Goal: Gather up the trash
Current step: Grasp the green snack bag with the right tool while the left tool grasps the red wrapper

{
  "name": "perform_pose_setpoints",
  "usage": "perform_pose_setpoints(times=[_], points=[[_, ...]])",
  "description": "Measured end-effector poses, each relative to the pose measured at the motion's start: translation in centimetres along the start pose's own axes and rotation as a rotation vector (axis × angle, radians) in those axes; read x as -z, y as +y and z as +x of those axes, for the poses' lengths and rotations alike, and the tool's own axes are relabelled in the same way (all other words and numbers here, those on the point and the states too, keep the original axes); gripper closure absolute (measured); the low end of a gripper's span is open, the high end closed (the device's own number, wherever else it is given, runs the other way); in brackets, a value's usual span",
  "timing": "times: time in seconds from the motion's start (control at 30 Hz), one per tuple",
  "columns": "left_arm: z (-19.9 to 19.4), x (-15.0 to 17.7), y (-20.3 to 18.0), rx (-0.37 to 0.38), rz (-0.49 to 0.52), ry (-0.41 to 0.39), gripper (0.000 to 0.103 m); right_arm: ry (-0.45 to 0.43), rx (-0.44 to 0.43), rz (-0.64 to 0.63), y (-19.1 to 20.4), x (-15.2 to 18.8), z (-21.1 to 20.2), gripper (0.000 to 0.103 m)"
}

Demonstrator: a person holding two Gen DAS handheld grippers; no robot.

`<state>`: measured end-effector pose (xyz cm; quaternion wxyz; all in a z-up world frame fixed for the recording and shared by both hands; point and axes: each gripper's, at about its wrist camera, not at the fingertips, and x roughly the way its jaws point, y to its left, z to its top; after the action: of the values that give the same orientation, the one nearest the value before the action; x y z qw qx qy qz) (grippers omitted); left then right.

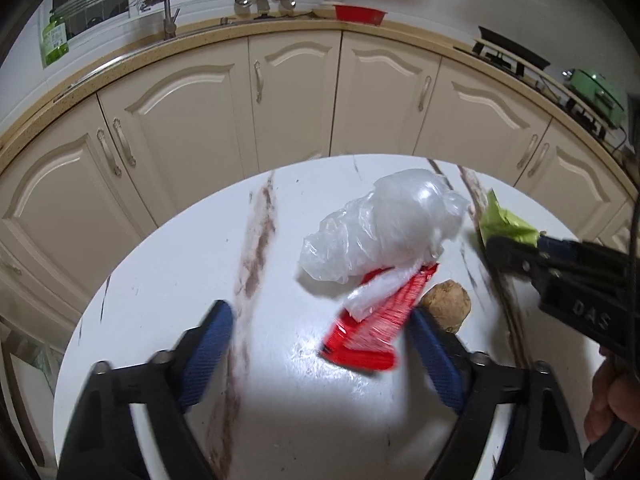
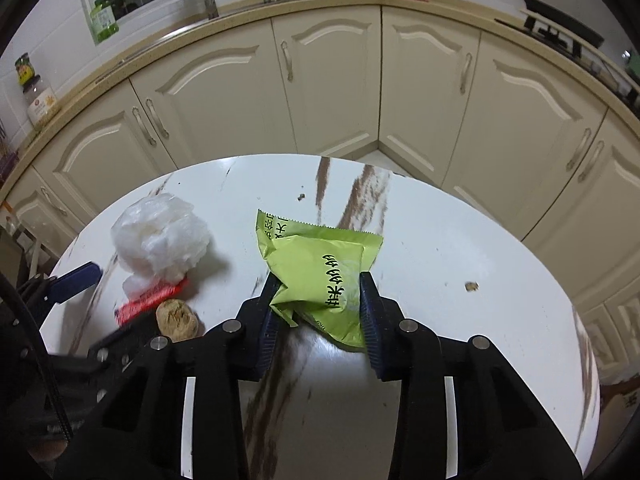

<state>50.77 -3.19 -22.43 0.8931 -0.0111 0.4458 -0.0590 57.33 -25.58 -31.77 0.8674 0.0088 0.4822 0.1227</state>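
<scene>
The green wrapper [image 2: 320,276] is pinched in the right claw [image 2: 318,312]; a firm squeeze is needed. The left claw [image 1: 320,348] is open around the red wrapper [image 1: 372,328].

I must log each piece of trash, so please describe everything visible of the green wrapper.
The green wrapper is a crinkled, lime-coloured plastic snack packet with black printed characters and a serrated top edge. It looks flattened and partly folded. It lies on the white marbled table, right of the clear plastic bag. The right gripper has its fingers pressing it from both sides.
</scene>
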Motion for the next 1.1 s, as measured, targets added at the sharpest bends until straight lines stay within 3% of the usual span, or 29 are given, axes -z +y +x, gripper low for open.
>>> perform_pose_setpoints(times=[0.07, 0.17, 0.23, 0.8, 1.1], points=[[-0.5, 0.7, 0.2, 0.009, 0.008, -0.016, 0.055, -0.003, -0.01, 0.008, -0.3, 0.4, -0.4, 0.068], [-0.3, 1.1, 0.1, 0.045, 0.014, -0.024, 0.074, -0.007, -0.018, 0.018, -0.5, 0.9, -0.9, 0.068], [0.0, 1.2, 0.2, 0.073, 0.015, -0.026, 0.08, -0.008, -0.024, 0.025, -0.7, 1.1, -1.2, 0.069], [-3.0, 4.7, 3.8, 0.151, -0.014, -0.056, 0.086, -0.014, -0.068, 0.051, -1.3, 2.6, -2.9, 0.077], [-6.5, 7.5, 4.7, 0.157, -0.032, -0.091, 0.097, -0.041, -0.107, 0.1, -2.2, 5.0, -6.1, 0.077]])
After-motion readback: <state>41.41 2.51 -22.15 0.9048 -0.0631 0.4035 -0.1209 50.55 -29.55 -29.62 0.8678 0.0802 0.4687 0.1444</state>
